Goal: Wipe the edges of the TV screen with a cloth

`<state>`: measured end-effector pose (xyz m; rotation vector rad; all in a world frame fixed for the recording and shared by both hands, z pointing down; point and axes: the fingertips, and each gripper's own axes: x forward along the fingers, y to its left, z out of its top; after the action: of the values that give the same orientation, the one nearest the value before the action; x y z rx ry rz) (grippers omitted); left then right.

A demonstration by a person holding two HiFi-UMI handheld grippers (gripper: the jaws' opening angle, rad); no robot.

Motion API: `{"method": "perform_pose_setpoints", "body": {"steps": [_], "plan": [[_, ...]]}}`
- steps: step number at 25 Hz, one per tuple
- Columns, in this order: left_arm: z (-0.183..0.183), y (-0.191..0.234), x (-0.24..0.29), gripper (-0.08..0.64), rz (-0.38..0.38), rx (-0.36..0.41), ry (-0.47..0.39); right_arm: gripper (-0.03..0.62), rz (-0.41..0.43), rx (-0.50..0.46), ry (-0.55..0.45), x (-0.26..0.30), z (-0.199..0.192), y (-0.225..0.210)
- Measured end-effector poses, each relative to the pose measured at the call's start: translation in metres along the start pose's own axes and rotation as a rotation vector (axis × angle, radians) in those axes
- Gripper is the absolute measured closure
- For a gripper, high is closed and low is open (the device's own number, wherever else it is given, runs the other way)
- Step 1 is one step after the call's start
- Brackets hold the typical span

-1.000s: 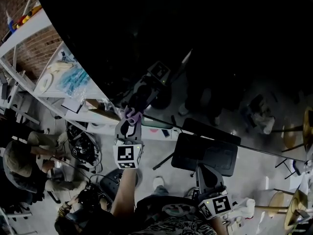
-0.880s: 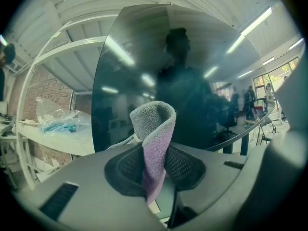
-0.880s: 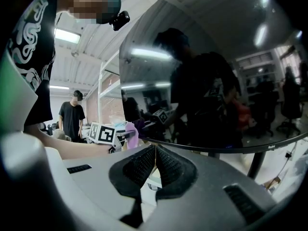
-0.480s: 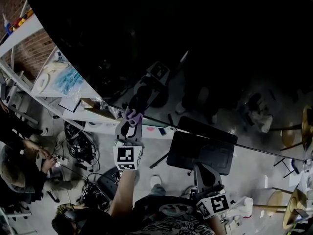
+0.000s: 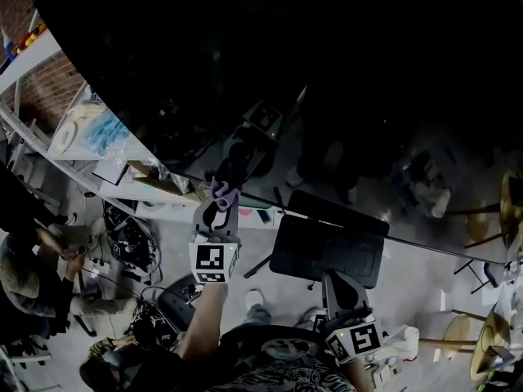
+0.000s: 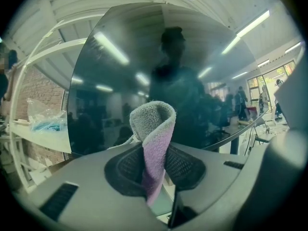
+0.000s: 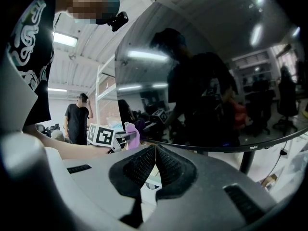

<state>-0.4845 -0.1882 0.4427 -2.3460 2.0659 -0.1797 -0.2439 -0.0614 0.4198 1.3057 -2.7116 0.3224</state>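
Note:
The big dark TV screen [image 5: 327, 80] fills the top of the head view; its lower edge runs slanting from upper left down to the right. My left gripper [image 5: 219, 208] is shut on a folded grey and lilac cloth [image 5: 221, 192], whose tip is at that lower edge. In the left gripper view the cloth [image 6: 155, 143] stands up between the jaws in front of the screen [image 6: 144, 76]. My right gripper [image 5: 338, 287] hangs lower right, below the screen, shut and empty. In the right gripper view the pads meet at the right gripper [image 7: 155, 151], the screen [image 7: 216, 81] ahead.
A white shelf [image 5: 78, 158] with a blue plastic bag [image 5: 102, 129] stands left of the TV. A person [image 5: 33, 268] sits at lower left near floor cables [image 5: 131, 235]. A dark flat panel [image 5: 327, 247] is below the screen. Stools [image 5: 490, 341] stand at right.
The left gripper keeps the cloth at the screen's lower edge. The shelf and screen edge have drifted slightly up and left in view, and the right gripper has slid a little left.

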Motion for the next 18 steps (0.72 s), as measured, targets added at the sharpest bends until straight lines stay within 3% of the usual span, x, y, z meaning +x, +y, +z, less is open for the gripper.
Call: {"method": "perform_pose_setpoints", "body": {"steps": [18], "plan": [[0.001, -0.037, 0.005, 0.457, -0.079, -0.003, -0.003, 0.563, -0.056, -0.018, -0.009, -0.017, 0.002, -0.016]]}}
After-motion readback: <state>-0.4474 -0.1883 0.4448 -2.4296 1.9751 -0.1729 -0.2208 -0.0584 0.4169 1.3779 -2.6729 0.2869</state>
